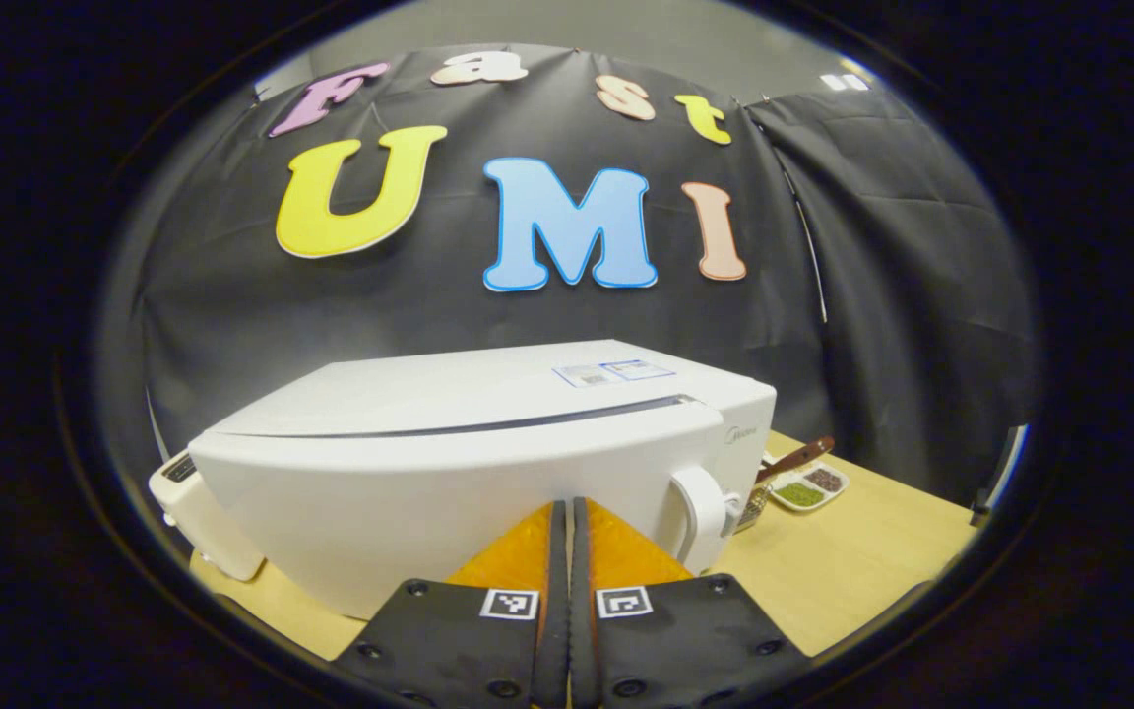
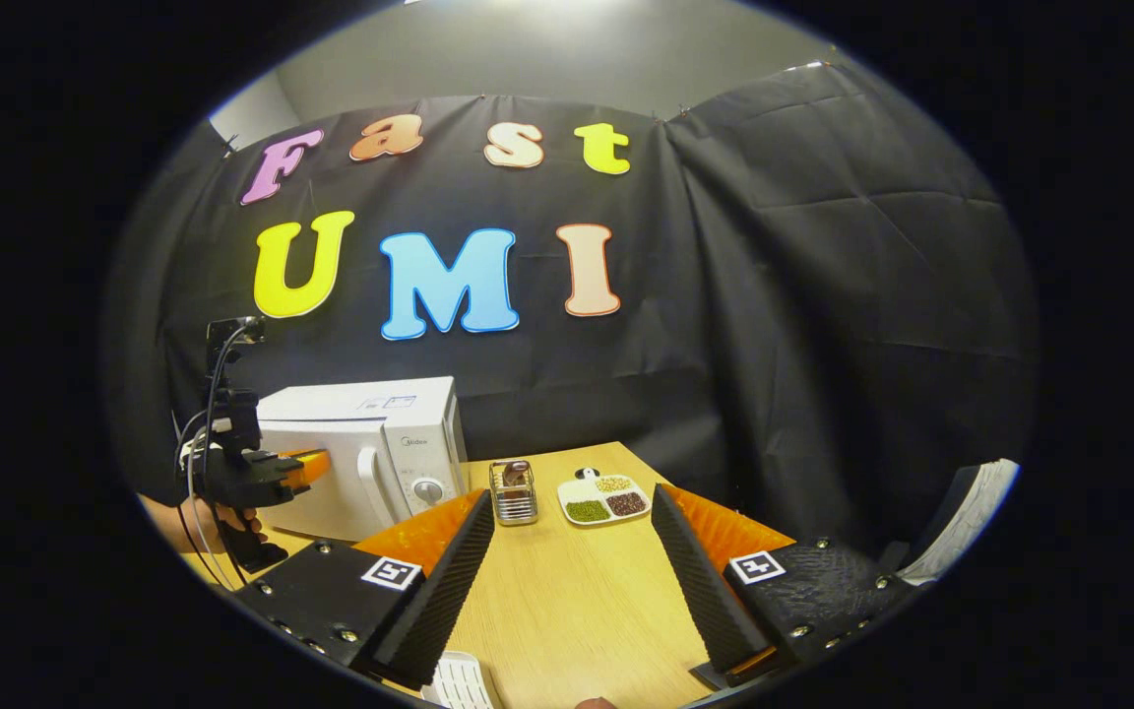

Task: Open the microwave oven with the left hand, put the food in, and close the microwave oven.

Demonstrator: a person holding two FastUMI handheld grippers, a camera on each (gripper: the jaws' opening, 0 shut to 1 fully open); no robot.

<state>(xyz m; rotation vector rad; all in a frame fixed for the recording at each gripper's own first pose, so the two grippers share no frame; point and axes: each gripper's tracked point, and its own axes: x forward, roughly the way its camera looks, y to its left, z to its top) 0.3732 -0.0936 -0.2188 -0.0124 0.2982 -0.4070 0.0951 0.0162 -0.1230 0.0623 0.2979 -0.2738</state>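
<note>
The white microwave [image 1: 449, 443] stands on the wooden table with its door closed and a curved handle [image 1: 700, 512] at the door's right side. My left gripper [image 1: 567, 507] is shut with nothing between its fingers, its tips close to the door front, left of the handle. In the right gripper view the microwave [image 2: 360, 433] is at the left, with the left gripper [image 2: 306, 465] at its door, held by a hand [image 2: 198, 522]. A small wire basket [image 2: 513, 492] holding brown food stands on the table. My right gripper [image 2: 572, 497] is open above the table, nothing in it.
A white divided dish [image 2: 604, 497] of beans lies right of the basket; the dish [image 1: 808, 487] also sits beyond the microwave's handle. A white slotted object [image 2: 459, 684] lies at the table's [image 2: 567, 611] near edge. Black cloth walls close the back and right.
</note>
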